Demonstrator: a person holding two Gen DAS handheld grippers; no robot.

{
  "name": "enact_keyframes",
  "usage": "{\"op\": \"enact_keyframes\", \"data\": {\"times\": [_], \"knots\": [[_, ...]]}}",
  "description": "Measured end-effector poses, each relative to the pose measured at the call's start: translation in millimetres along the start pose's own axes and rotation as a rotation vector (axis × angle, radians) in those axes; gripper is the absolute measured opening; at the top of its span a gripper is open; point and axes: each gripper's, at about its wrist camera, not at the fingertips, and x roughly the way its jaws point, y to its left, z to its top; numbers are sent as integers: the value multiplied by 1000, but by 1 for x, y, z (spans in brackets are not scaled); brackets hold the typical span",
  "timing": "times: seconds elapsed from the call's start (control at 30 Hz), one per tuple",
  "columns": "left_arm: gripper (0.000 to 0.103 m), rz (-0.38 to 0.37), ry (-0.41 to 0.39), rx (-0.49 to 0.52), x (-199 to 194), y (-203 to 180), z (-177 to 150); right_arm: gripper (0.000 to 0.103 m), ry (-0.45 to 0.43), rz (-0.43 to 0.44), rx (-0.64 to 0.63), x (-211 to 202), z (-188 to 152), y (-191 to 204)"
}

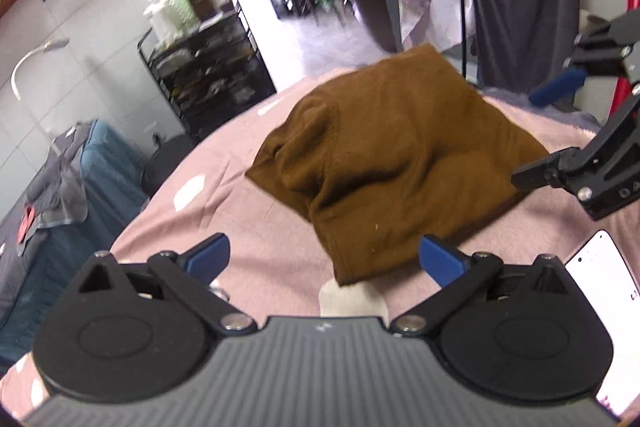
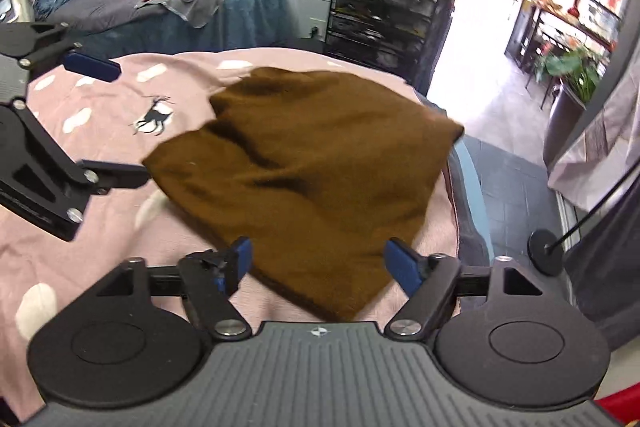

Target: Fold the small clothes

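Note:
A brown garment (image 1: 400, 151) lies folded into a lumpy square on the pink blanket (image 1: 248, 227); it also shows in the right wrist view (image 2: 304, 179). My left gripper (image 1: 324, 259) is open and empty, just short of the garment's near corner. My right gripper (image 2: 320, 261) is open and empty, its blue fingertips (image 2: 402, 267) either side of the garment's near corner without holding it. Each gripper shows in the other's view: the right one (image 1: 560, 131) at the garment's right edge, the left one (image 2: 116, 119) at its left.
The pink blanket (image 2: 100, 131) with white spots and a deer print covers the bed. A phone (image 1: 600, 267) lies at the right. A black wire cart (image 1: 208, 75) with bottles, a blue-covered bed (image 2: 168, 15) and a black lamp stand (image 2: 548, 247) stand around.

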Motion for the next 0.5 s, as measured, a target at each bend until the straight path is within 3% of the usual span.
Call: {"op": "enact_keyframes", "data": {"times": [0.17, 0.3, 0.4, 0.5], "knots": [[103, 39, 84, -12, -3, 2, 6, 103, 68, 21, -63, 5, 18, 11], [103, -3, 123, -52, -3, 18, 12, 103, 130, 33, -104, 10, 34, 17], [103, 35, 140, -12, 1, 17, 16, 103, 167, 10, -166, 10, 41, 24], [103, 26, 158, -2, 7, 16, 22, 103, 204, -2, -204, 12, 47, 26]]}}
